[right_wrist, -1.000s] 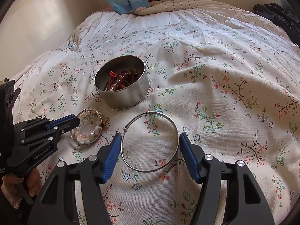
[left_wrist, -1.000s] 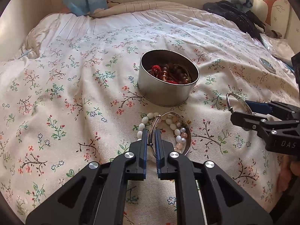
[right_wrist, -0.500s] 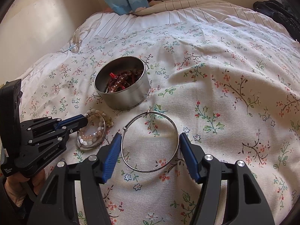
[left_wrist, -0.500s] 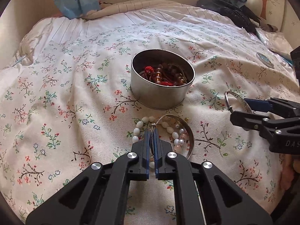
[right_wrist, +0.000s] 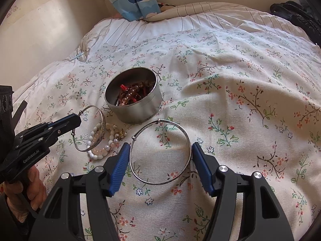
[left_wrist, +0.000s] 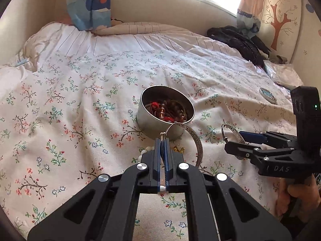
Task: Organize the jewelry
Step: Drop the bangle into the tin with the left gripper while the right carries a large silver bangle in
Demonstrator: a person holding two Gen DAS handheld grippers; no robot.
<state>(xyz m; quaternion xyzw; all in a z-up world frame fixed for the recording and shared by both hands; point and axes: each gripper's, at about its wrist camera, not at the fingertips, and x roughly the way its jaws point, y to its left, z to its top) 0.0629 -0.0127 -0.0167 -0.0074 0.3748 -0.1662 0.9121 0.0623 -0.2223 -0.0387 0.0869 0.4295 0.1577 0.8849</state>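
My left gripper is shut on the rim of a wide engraved silver bangle, which it holds tilted above the flowered bedspread. Seen from the right wrist, this gripper and the bangle hang over a pearl bead bracelet lying on the cloth. The round metal tin just behind them holds red and brown beads. My right gripper has its blue pads against both sides of a thin silver bangle. In the left wrist view that thin bangle sits in the right gripper, right of the tin.
A small gold piece lies beside the pearls. A round lid with a blue picture rests far right on the bed, and black clothing is heaped at the back right. A hand grips the left tool's handle.
My left gripper closed fully on the engraved bangle and rose, lifting it off the pearl bracelet and tipping it up. The right gripper and its thin bangle stayed put.
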